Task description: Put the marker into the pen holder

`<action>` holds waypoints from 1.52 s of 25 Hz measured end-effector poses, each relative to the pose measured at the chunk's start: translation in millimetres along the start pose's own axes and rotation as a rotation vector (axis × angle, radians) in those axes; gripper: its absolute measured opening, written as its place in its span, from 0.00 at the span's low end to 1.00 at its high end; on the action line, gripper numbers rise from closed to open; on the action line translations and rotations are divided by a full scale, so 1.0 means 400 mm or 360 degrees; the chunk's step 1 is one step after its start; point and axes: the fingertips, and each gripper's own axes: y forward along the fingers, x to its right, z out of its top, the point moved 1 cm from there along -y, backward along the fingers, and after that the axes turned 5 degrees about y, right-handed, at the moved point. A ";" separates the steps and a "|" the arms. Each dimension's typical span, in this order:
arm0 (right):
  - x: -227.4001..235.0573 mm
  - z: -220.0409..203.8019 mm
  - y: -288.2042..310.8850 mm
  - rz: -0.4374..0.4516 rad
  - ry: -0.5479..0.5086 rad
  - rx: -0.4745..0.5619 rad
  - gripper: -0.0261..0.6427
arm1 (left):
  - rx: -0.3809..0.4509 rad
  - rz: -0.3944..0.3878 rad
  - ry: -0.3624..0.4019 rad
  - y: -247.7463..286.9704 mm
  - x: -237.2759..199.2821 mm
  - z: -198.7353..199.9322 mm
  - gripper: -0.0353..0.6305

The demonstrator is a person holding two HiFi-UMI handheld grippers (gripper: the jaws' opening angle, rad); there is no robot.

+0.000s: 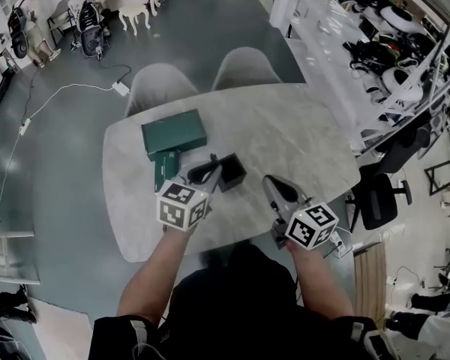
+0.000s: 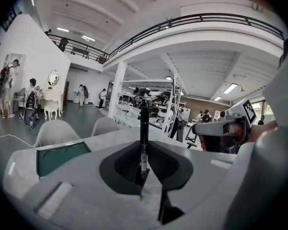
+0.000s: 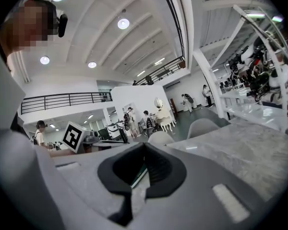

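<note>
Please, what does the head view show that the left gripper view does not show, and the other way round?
Only the head view shows the black pen holder, on the table close to the left gripper. Only the left gripper view shows clearly the marker, standing upright between that gripper's jaws, which are closed on it. Both views show the green box, the right gripper and the grey chairs.

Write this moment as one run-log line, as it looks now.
left gripper: shut on marker, upright | right gripper: shut, empty | pen holder: marker not in yet
</note>
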 end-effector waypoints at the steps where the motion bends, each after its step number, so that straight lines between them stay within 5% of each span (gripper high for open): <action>1: 0.009 0.000 0.003 -0.0011 0.0012 0.0000 0.04 | -0.0022 -0.0020 -0.0005 0.018 -0.003 -0.009 0.13; 18: 0.268 -0.001 0.094 -0.0026 0.0185 -0.0073 0.04 | -0.0374 -0.0081 -0.0022 0.370 -0.072 -0.133 0.13; 38: 0.336 -0.033 0.110 -0.0017 0.0225 -0.0141 0.04 | -0.0462 -0.0065 0.0008 0.496 -0.115 -0.202 0.13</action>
